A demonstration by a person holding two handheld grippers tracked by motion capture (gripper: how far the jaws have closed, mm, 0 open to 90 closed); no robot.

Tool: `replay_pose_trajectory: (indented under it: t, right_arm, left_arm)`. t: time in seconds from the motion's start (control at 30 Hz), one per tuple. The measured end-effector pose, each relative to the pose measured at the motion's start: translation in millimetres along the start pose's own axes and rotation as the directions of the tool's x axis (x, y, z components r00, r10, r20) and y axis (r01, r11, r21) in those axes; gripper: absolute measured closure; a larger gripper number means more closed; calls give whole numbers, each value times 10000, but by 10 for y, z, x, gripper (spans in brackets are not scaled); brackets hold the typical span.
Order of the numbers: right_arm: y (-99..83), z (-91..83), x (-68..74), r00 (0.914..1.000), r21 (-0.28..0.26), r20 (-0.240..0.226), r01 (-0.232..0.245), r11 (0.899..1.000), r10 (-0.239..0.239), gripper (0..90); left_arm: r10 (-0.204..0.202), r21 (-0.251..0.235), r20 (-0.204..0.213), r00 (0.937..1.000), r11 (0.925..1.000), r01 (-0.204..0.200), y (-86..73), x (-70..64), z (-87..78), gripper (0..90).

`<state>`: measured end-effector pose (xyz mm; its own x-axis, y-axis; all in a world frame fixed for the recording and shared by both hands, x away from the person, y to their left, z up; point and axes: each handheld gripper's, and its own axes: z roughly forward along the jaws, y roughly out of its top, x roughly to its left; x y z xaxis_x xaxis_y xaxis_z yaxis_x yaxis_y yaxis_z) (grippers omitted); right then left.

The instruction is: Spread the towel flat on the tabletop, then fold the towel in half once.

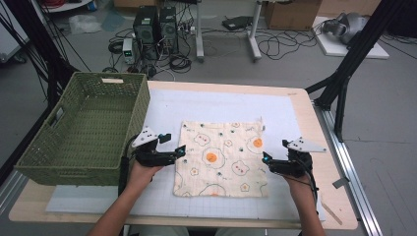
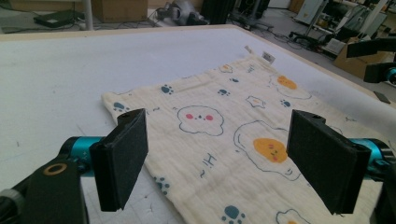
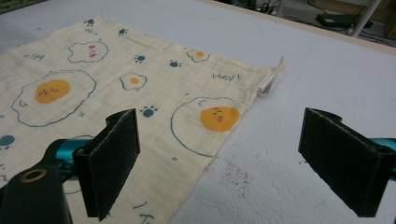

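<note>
Either side of the cloth (image 1: 221, 158): left tongs (image 1: 173, 145) and right tongs (image 1: 274, 155), both released, nothing gripped. Green basket (image 1: 83, 130) left of cloth, clear path.

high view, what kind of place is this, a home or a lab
Most likely a lab or workshop: computer towers and loose cables sit on the bare floor, cardboard boxes stand at the back, and black rig struts frame the table.

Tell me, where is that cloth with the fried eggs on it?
In the high view the cloth lies flat mid-table on the white mat, between the left gripper and right gripper, right of the green basket.
</note>
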<state>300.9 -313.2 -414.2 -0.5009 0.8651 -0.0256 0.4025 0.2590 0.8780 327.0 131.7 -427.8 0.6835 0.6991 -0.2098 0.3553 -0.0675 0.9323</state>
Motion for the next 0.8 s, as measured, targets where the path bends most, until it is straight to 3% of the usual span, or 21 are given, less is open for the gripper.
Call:
replay_pose_trajectory:
  t: [0.17,0.57,0.8]
  right_arm:
    - [-17,-24,-15,10000,-55,56,-71,10000,71,120]
    - [-27,-11,-30,9999,-14,112,-99,10000,99,120]
    - [-38,-4,-36,10000,148,80,23,9999,-24,120]
  left_arm:
    - [-136,154,-230,9996,9998,140,-26,21,6,211]
    - [-36,476,-573,9983,9988,63,-53,49,28,217]
    - [-391,579,-844,9957,9973,441,-51,107,105,225]
